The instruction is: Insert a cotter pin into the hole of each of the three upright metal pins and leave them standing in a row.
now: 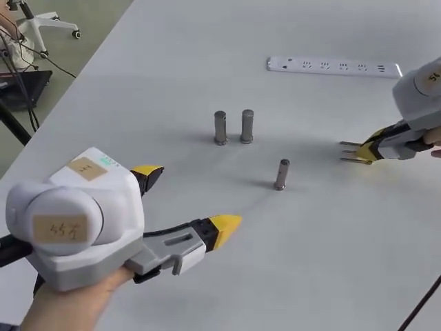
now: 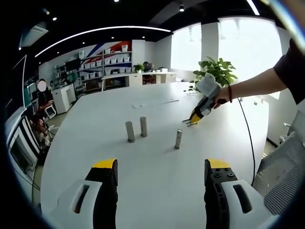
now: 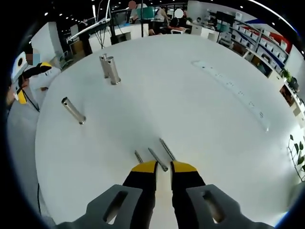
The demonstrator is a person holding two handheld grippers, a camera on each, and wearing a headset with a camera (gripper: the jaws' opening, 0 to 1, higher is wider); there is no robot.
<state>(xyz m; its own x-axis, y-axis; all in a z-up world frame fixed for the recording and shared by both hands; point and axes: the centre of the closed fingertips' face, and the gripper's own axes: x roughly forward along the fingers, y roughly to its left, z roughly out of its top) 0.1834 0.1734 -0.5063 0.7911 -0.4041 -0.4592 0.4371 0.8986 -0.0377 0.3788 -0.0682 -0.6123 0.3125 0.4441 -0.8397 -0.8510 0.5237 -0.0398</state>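
Observation:
Three grey metal pins stand upright on the white table: two close together point(image 1: 220, 128) point(image 1: 247, 126) and a third point(image 1: 282, 174) apart, nearer and to the right. They also stand ahead of my left gripper point(image 2: 129, 132) point(image 2: 143, 127) point(image 2: 178, 139). My left gripper point(image 1: 187, 198) point(image 2: 160, 164) is open and holds nothing, low at the left. My right gripper point(image 1: 368, 152) point(image 3: 163, 168) is shut on thin metal cotter pins point(image 1: 350, 152) point(image 3: 157, 156), whose prongs stick out toward the single pin point(image 3: 73, 109).
A white power strip point(image 1: 334, 67) point(image 3: 233, 90) lies at the far side of the table. An office chair point(image 1: 48, 24) and cables stand on the floor off the table's left edge. A potted plant point(image 2: 217, 71) is beyond the table.

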